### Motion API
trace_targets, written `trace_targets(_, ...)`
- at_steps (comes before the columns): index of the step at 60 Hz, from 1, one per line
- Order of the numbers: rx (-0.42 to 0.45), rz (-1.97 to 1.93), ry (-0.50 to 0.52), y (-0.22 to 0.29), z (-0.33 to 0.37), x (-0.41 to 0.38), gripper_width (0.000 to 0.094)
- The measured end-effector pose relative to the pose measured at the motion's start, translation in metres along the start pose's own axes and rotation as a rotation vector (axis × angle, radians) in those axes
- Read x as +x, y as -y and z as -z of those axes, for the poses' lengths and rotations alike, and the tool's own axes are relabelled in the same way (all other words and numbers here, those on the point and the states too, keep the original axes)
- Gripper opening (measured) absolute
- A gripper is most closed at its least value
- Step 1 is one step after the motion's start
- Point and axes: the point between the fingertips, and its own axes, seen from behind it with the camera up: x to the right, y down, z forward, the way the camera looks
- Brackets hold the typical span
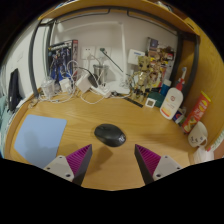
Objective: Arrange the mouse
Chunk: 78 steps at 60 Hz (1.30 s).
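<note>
Showing an early stage of the task, the gripper [112, 160] is seen spread wide and empty, the black mouse [109, 134] lies ungrasped on the wooden desk [70, 112] just ahead of the fingers, beside a blue mat [38, 139], with clutter beyond.
</note>
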Motion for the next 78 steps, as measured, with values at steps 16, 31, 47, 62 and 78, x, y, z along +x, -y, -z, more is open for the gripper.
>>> trace_targets(16,-0.052,-0.002,0.051,0.020,-0.074,0.009,0.0851)
trace_targets(31,-0.069,-0.108,0.061,0.036,-0.110,0.032,0.0692)
trace_targets(47,-0.044,-0.144,0.019,0.037,-0.113,0.040,0.0360)
trace_targets(62,-0.050,-0.156,-0.019,0.043,-0.105,0.046,0.0274)
trace_targets(78,0.292,-0.160,-0.069,0.233,0.027,0.052,0.0276)
